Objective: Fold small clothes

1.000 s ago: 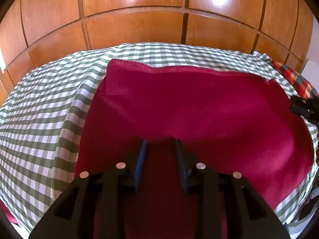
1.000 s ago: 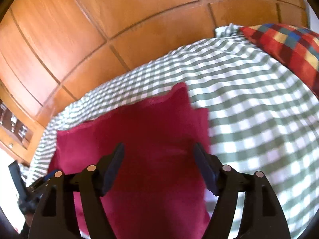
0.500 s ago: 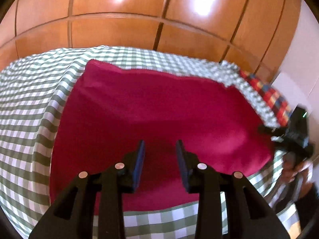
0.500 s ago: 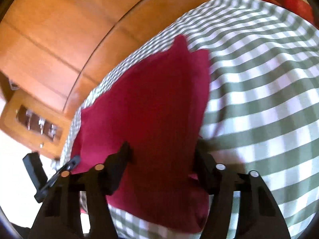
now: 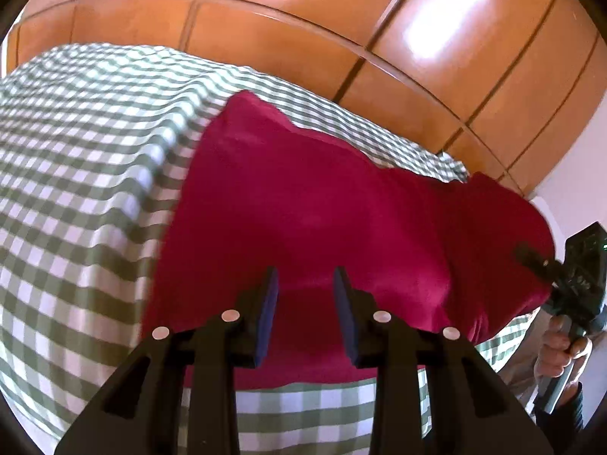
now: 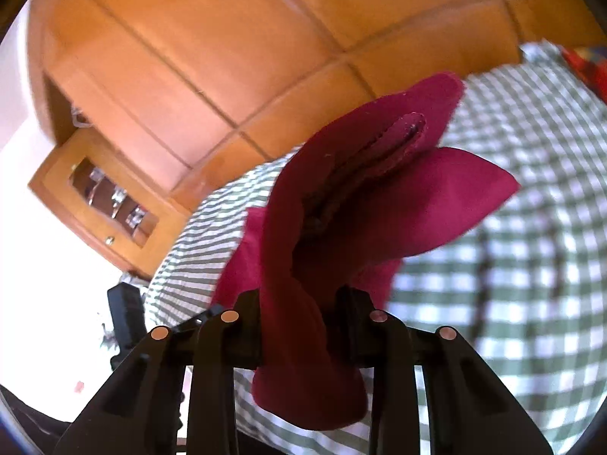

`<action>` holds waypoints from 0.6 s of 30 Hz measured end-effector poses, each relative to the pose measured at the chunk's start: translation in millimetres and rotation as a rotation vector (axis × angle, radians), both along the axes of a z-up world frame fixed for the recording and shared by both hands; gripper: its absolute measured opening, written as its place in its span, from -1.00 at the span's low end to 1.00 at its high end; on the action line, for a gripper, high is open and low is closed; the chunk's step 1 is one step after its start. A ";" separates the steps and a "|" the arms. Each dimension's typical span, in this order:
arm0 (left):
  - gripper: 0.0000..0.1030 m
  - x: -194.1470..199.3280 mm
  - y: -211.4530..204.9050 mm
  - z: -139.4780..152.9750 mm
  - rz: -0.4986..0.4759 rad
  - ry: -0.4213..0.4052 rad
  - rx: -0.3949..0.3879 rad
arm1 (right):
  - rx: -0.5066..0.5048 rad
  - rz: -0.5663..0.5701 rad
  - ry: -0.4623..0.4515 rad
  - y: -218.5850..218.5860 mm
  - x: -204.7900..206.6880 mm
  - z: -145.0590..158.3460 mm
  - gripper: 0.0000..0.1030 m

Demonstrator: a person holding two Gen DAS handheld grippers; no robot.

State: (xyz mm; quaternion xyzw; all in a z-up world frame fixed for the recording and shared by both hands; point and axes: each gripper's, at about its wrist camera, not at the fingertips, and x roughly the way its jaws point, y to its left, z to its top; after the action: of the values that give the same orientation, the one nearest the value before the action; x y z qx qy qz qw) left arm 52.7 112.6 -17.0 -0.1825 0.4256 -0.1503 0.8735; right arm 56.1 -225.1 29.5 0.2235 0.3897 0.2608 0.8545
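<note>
One red garment (image 5: 322, 212) lies spread on the green-and-white checked bedcover (image 5: 83, 159), its long axis running from the far left corner across to the near right as the left wrist camera sees it, and its right end is bunched and lifted clear of the bed. That lifted end is in the right tongs (image 6: 299, 326): their jaws have just been closing, and the right wrist view shows a thick gather of the cloth (image 6: 341, 204) clenched between them, with a seamed edge and two loose flaps standing up ahead of the fingers. The left tongs (image 5: 305, 311) hover over the near edge of the garment with a narrow gap between the fingers; the cloth shows behind that gap and I cannot see the pads pressing on it, so they seem released. The right hand (image 5: 561, 345), seen at the edge of the left view, is thus the one already holding the garment, while the left tongs are nearer to the flat part that remains on the bed. For a fold, the lifted end would probably be carried along the long axis toward the far left corner. Beyond the bed stands a panelled wooden wardrobe (image 5: 303, 38), well apart from the cloth; nothing lies on the bedcover in that path, though a checked red cushion (image 6: 592, 64) sits at the far right edge.
</note>
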 end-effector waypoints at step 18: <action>-0.43 6.0 66.5 -7.8 0.072 0.061 -0.136 | -0.177 0.350 0.014 206.7 40.2 -12.8 -0.47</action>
State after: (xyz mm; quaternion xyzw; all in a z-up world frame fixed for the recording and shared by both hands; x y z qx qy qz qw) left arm 58.7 179.1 -24.7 -0.2610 0.4340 -0.1419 0.8505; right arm 96.4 -18.4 16.7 0.0782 0.4499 0.3685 0.8097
